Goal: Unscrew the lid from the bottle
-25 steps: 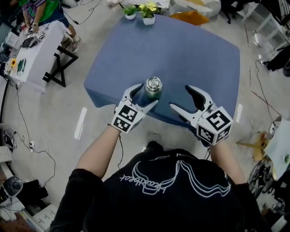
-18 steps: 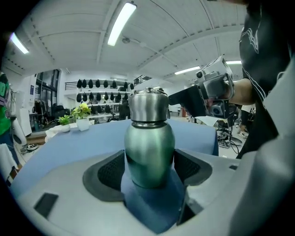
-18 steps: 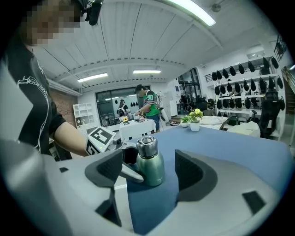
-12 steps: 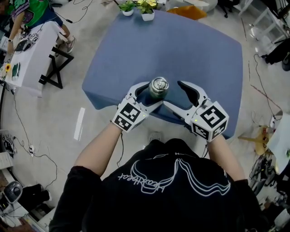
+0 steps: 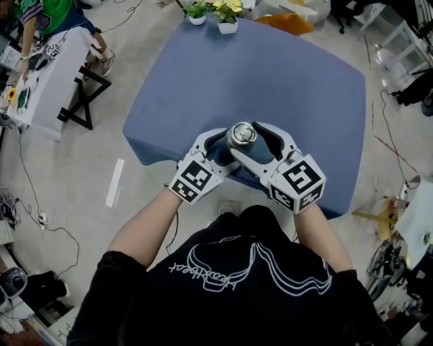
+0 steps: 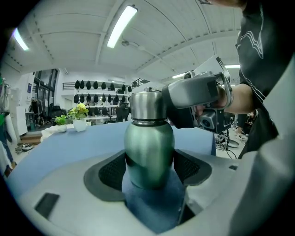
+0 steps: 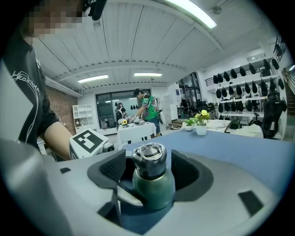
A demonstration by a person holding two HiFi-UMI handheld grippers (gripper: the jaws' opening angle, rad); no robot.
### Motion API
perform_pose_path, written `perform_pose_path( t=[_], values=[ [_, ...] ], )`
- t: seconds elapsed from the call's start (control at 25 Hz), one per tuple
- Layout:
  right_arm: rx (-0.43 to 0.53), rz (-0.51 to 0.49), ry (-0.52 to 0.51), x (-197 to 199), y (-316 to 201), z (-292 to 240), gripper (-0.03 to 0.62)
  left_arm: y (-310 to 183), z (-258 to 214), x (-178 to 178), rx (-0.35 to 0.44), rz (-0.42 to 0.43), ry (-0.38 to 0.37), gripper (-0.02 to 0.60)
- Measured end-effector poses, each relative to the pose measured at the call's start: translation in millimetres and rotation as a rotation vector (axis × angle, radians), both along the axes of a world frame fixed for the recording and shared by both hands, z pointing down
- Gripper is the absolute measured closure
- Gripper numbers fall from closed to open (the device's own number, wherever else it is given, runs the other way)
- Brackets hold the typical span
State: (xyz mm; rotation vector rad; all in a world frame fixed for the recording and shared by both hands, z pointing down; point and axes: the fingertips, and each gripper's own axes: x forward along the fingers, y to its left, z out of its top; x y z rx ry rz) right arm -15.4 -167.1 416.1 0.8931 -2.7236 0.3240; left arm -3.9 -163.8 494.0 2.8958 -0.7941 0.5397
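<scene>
A green metal bottle (image 6: pixel 150 152) with a steel lid (image 5: pixel 241 134) stands upright near the front edge of the blue table (image 5: pixel 284 81). My left gripper (image 5: pixel 220 145) is shut on the bottle's body, with both pads against its sides in the left gripper view (image 6: pixel 150 168). My right gripper (image 5: pixel 249 140) reaches in from the right at lid height. The lid (image 7: pixel 149 161) sits between its pads in the right gripper view. Its jaws have just been closing, and a gap still shows beside the lid.
Two potted plants (image 5: pixel 213 13) stand at the table's far edge. A white side table (image 5: pixel 47 74) with a person at it is on the left. The bottle is close to the table's front edge, with bare blue tabletop behind it.
My right gripper has swung left from beside the bottle until its jaws lie either side of the lid, and they have narrowed. The left gripper has kept its hold on the bottle.
</scene>
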Motion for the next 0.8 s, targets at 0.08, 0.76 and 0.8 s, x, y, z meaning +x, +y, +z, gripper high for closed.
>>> perform_pose_path(
  t=[0.08,0.76,0.8],
  values=[
    [0.006,0.002,-0.002,-2.2,-2.3,0.2,0.298,-0.4,0.3,0.5,0.0,-0.004,0.001,0.252],
    [0.046,-0.075,0.018,-5.8,-5.7,-1.1,0.341,0.3,-0.7,0.7,-0.001,0.019,0.014,0.253],
    [0.044,-0.088,0.018,-5.7,-5.4,-0.9,0.341,0.4,-0.4,0.9,0.0,0.028,0.012,0.253]
  ],
)
